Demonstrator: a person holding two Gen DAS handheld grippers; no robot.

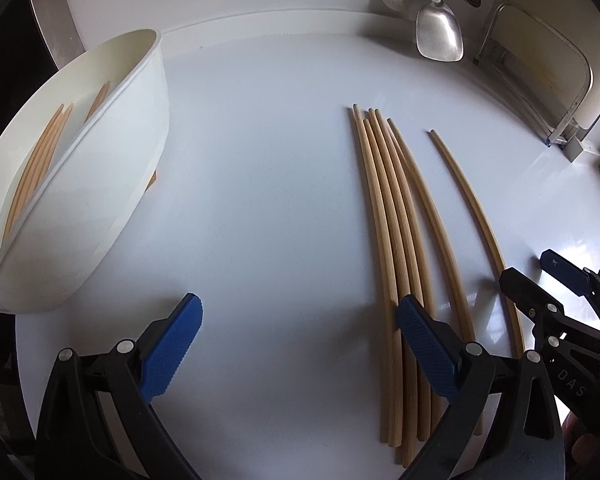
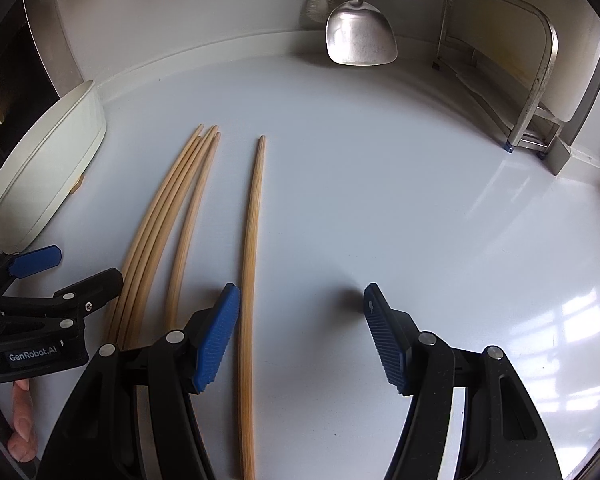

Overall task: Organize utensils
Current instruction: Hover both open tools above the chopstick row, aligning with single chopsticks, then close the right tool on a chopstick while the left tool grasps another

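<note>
Left wrist view: I am holding the left gripper point(image 1: 298, 344) with its jaws spread wide and nothing between the pads. Its right pad is hovering over the bundle of chopsticks point(image 1: 396, 248) lying at centre right. The white tray point(image 1: 140, 152) at upper left is already holding several chopsticks. The right gripper point(image 1: 540, 276) is showing at the right edge.

Right wrist view: I am keeping the right gripper point(image 2: 300, 340) open and empty, with the single chopstick point(image 2: 250, 280) passing just inside its left pad. To grip well, I am judging that the jaws should straddle this stick squarely before closing, since thin round bamboo rolls easily on the glossy white counter point(image 2: 380, 180). A steel spatula point(image 2: 360, 36) is hanging at the top.
</note>
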